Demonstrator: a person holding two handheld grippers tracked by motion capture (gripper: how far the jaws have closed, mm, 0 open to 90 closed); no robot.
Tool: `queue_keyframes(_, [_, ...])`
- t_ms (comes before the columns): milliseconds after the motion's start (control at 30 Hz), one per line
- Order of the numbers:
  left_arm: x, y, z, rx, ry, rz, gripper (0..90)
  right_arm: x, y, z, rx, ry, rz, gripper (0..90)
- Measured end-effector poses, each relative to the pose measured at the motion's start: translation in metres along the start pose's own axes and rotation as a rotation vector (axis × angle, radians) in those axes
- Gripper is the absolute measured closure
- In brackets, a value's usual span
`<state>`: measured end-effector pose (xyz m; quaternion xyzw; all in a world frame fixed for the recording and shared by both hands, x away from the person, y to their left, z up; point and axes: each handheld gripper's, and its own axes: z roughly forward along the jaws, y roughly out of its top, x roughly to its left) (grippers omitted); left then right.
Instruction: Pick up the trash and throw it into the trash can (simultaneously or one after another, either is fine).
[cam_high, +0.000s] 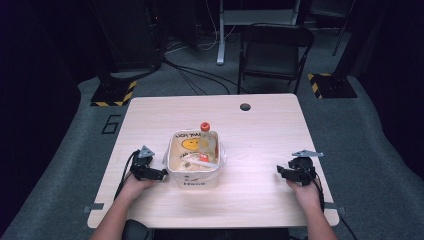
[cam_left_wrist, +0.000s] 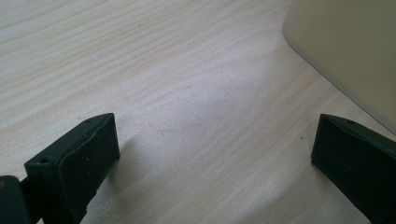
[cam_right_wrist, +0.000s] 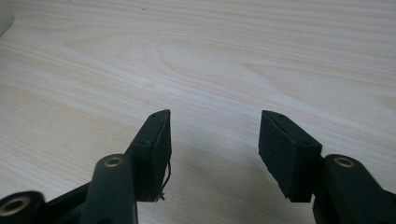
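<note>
Cream bin (cam_high: 194, 176) holding an orange-capped bottle (cam_high: 206, 141), mid-table, just beside the empty, wide-open left gripper (cam_high: 163, 174); right gripper (cam_high: 280, 172) parted, empty, well apart; risk: a one-sided nudge likely tips the leaning bottle.

A large "6" (cam_high: 111, 124) is marked on the grey floor left of the table. The cream bag (cam_high: 194, 175) carries a yellow smiley face (cam_high: 189, 144) — its dark lettering is too small to read.
</note>
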<state>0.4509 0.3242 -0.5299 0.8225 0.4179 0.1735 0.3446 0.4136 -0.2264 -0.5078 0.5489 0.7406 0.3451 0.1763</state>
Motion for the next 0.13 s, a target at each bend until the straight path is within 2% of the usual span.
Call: queue_keyframes(133, [0.0000,0.0000,0.0000,0.000,0.000,0.000,0.7,-0.0053,-0.0016,0.0008,0.003,-0.041,0.024,38.1])
